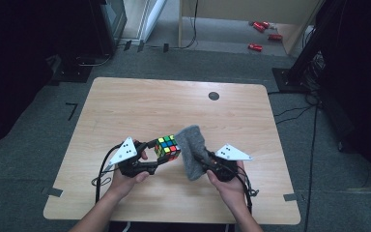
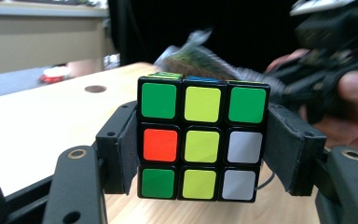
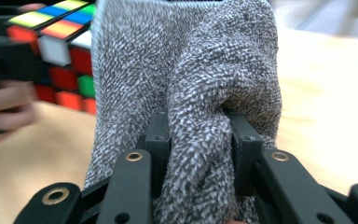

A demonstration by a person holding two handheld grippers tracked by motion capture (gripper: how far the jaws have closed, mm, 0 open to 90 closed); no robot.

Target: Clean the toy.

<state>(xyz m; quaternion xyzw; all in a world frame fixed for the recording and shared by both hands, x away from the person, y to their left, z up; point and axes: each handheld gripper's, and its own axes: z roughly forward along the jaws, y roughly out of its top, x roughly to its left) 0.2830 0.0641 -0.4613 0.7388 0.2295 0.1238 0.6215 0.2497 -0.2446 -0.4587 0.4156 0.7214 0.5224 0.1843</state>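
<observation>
Above the worktop [image 1: 140, 104], the left gripper [image 2: 200, 144] clamps a puzzle cube [image 2: 202, 140] between its jaws; the right gripper [image 3: 200, 140] pinches a grey cloth [image 3: 191, 74] against the cube.

No readable writing, label, brand, number or sign appears on anything: the stickers of the cube [image 2: 202, 140] clamped in the left gripper [image 2: 200, 149] are plain colour, and the cloth [image 3: 191, 93] is unmarked.

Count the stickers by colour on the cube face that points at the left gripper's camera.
On the puzzle cube, clamped in the left gripper:
Green: 3
Yellow-green: 3
White: 2
Orange-red: 1
Total: 9
</observation>
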